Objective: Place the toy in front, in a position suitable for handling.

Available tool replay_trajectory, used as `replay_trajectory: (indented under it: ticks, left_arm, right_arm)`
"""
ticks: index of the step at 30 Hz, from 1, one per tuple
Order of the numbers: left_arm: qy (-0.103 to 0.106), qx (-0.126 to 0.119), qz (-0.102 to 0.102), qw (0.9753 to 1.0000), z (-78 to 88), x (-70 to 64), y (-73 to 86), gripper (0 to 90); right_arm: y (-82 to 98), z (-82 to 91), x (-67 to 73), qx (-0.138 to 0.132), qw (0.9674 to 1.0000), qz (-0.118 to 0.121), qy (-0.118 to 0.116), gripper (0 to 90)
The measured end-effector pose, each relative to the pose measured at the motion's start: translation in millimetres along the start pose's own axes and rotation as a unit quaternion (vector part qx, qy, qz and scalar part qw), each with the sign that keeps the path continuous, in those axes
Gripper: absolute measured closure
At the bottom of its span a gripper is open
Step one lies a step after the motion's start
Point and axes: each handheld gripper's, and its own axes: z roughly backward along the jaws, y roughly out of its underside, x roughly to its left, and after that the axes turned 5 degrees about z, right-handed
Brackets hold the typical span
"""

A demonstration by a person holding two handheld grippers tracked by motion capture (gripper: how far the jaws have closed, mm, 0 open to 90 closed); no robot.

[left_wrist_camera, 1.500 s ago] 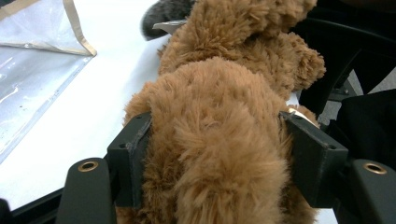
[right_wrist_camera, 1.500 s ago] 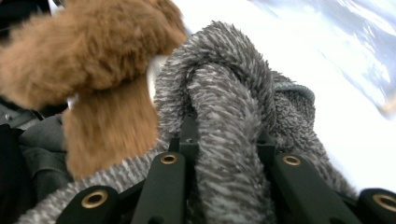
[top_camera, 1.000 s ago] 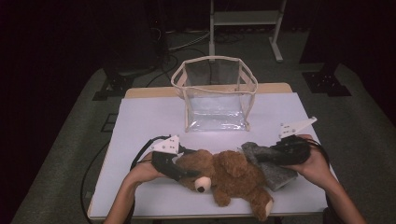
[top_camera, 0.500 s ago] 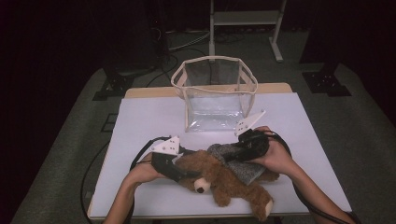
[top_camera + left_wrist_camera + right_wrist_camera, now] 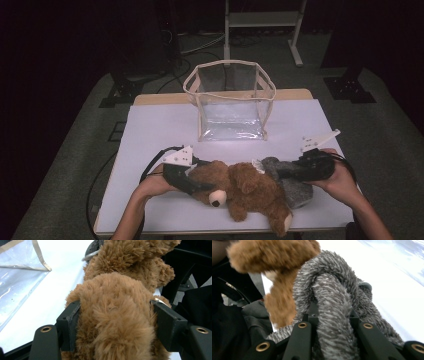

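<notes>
Brown teddy bear [image 5: 240, 192] at the worktop [image 5: 150, 135] near edge is clamped by left gripper [image 5: 192, 185]; grey plush cloth [image 5: 290, 185] is pinched by right gripper [image 5: 292, 172], likely for peeling it off the bear

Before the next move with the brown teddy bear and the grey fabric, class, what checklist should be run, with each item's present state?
1. Left gripper clamped on the teddy bear: ok.
2. Right gripper clamped on the grey fabric: ok.
3. Clear bag upright, mouth open: ok.
4. Table between bear and bag free: ok.
5. Fabric fully separated from bear: not ok, they touch.
6. Bag's inside empty: cannot tell.
</notes>
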Motion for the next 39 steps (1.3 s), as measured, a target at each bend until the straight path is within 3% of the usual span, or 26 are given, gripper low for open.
replay_trajectory:
  ticks: [3, 6, 9, 14, 18, 21, 24, 29, 33, 35, 39]
  left_arm:
    - [-0.002, 0.002, -0.001, 1.0, -0.1, 0.1, -0.2, 30.2]
    - [-0.003, 0.002, -0.002, 1.0, -0.2, 0.0, -0.4, 30.2]
    - [-0.003, 0.001, -0.002, 1.0, -0.4, -0.7, -0.6, 30.2]
    - [-0.003, 0.002, -0.003, 1.0, -0.4, -0.9, -0.9, 30.2]
    - [-0.005, 0.003, -0.005, 1.0, -0.5, -1.4, -1.3, 30.2]
    - [-0.005, 0.001, -0.003, 1.0, -0.3, -1.0, -0.4, 30.2]
    - [-0.006, 0.0, 0.003, 1.0, 0.1, 0.6, 1.1, 29.2]
    - [-0.005, 0.005, 0.012, 0.9999, 5.2, 2.3, -0.7, 22.6]
    - [-0.007, 0.003, 0.023, 0.9997, 14.8, 4.9, 2.2, 22.2]
    - [-0.003, 0.0, 0.022, 0.9998, 14.9, 5.2, 6.4, 31.6]
    - [0.002, -0.01, 0.024, 0.9997, 12.7, 7.6, 10.9, 41.8]
  right_arm:
    - [0.9, 13.8, -1.9, -0.016, 0.9998, -0.007, 0.004, 73.2]
    - [-21.2, 22.2, 1.9, -0.033, 0.9994, 0.011, 0.002, 73.2]
    - [-50.2, 18.6, 7.3, -0.038, 0.9983, 0.043, -0.01, 73.2]
    - [-104.6, -10.4, 20.7, -0.018, 0.9949, 0.09, -0.042, 73.2]
    - [-127.6, -48.7, 28.5, 0.019, 0.9903, 0.123, -0.062, 73.1]
    - [-126.1, -75.5, 30.0, 0.052, 0.9882, 0.127, -0.069, 73.0]
    - [-108.8, -91.6, 29.7, 0.085, 0.9863, 0.121, -0.074, 72.4]
    - [-85.4, -78.6, 30.4, 0.057, 0.9912, 0.099, -0.067, 72.6]
    - [-78.0, -71.5, 26.5, 0.052, 0.9924, 0.087, -0.069, 72.7]
    - [-81.3, -70.4, 27.3, 0.058, 0.9921, 0.087, -0.069, 72.7]
    - [-101.2, -75.2, 32.9, 0.071, 0.9895, 0.106, -0.067, 72.9]
